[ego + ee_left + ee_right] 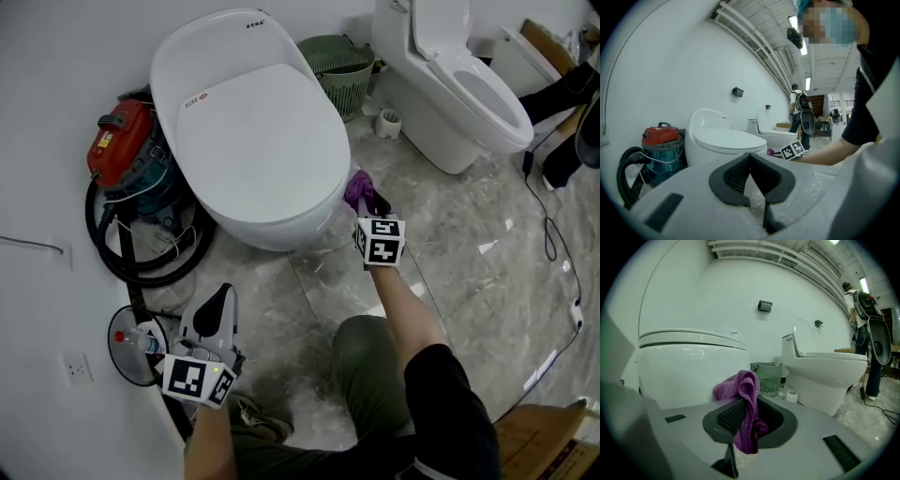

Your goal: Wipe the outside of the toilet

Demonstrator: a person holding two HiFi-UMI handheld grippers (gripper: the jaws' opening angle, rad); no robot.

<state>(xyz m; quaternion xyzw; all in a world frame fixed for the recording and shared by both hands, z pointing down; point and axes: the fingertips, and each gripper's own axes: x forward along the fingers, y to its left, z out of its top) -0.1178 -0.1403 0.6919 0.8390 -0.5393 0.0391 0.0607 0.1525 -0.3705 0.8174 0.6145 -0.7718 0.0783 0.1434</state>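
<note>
Your right gripper view shows what the head view barely catches: your right gripper (749, 404) is clamped on a purple cloth (744, 386) draped over its fingers, beside the oval toilet (253, 131). The toilet's long axis runs away from those fingertips toward the wall. Your left gripper (750, 157) is closed on nothing. A red vacuum cleaner (122, 141) and its black hose (111, 251) sit beyond its fingers.

L gripper (750, 156) jaws together, empty; toilet (726, 140) ahead, red vac (660, 137) at left

Left claw (750, 155) closed, right claw (749, 405) clamping cloth (740, 383).
</note>
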